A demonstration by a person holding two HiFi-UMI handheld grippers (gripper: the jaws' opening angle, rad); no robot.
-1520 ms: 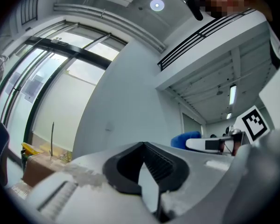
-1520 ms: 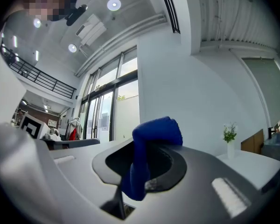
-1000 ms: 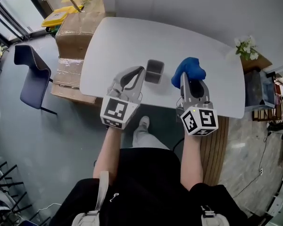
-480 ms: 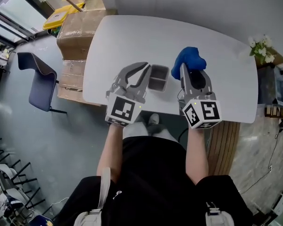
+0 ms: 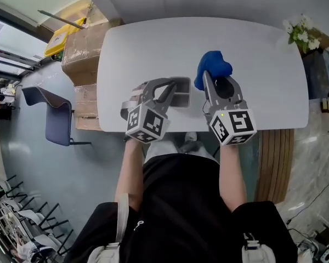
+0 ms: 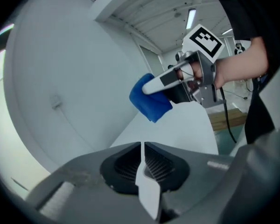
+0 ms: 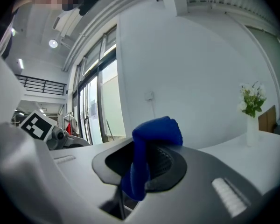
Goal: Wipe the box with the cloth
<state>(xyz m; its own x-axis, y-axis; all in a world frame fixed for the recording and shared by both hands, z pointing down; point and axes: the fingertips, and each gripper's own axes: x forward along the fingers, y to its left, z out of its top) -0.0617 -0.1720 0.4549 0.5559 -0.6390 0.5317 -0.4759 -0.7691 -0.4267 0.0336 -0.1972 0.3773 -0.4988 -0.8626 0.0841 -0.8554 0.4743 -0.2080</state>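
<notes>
The small grey box point(image 5: 181, 92) sits on the white table point(image 5: 252, 48) near its front edge. My left gripper point(image 5: 169, 84) points down and to the right, its tips at the box's upper left corner. In the left gripper view its jaws point(image 6: 142, 146) have just eased apart by a hair and stand all but together, with nothing seen between them; the box is hidden there. My right gripper point(image 5: 215, 78) hovers just right of the box, shut on the blue cloth point(image 5: 213, 64). The cloth point(image 7: 156, 129) is bunched over the right gripper's pads and also shows in the left gripper view point(image 6: 149, 99).
A vase of white flowers point(image 5: 299, 32) stands at the table's far right corner. Cardboard boxes point(image 5: 82, 45) and a yellow bin point(image 5: 63, 34) are stacked left of the table. A dark chair point(image 5: 52, 116) stands on the floor further left.
Both grippers have sunk toward the table. The left one has rolled and closed in on the box's left side. The right one keeps the cloth beside the box.
</notes>
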